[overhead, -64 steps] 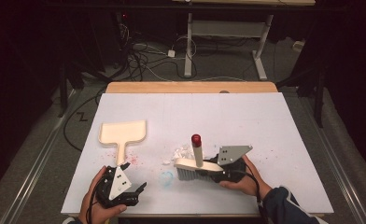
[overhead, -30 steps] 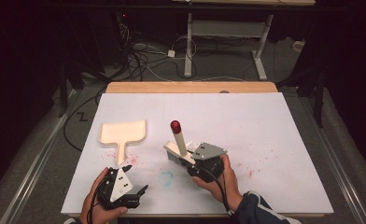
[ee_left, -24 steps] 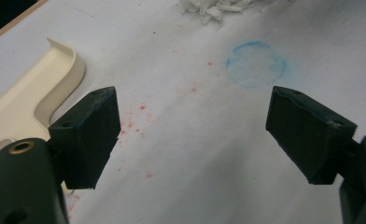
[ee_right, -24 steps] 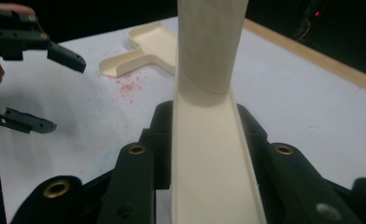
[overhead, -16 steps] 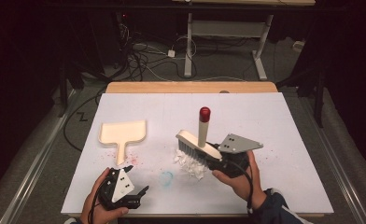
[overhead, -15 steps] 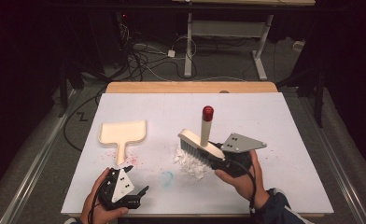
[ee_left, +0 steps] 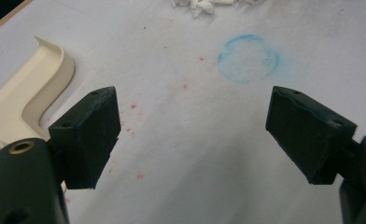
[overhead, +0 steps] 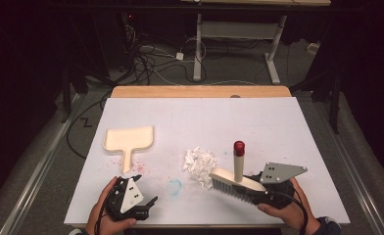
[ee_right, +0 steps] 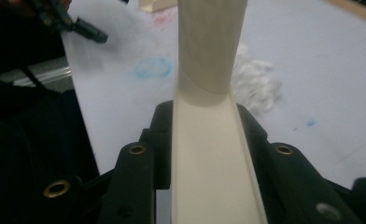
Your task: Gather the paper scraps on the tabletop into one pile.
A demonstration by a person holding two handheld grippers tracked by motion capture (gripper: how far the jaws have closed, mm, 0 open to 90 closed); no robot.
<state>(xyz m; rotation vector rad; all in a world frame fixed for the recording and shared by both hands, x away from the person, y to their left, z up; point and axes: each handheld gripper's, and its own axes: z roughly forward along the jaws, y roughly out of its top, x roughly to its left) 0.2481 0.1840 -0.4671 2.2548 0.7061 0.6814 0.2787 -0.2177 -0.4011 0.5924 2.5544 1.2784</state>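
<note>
Right gripper (overhead: 258,192) clamps brush (overhead: 231,182) beside gathered paper scraps (overhead: 200,161) near worktop front edge; left gripper (overhead: 148,204) jaws wide, empty; dustpan (overhead: 129,139) untouched, scooping remains

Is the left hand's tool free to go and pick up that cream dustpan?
Probably yes. The left tool is open with nothing between its jaws, and the dustpan lies just beyond it, handle toward it, on bare table. The paper scraps and brush lie off to the side.

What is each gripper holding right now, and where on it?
Right gripper clamps the brush by its cream head block. Left gripper is open, holding nothing.
</note>
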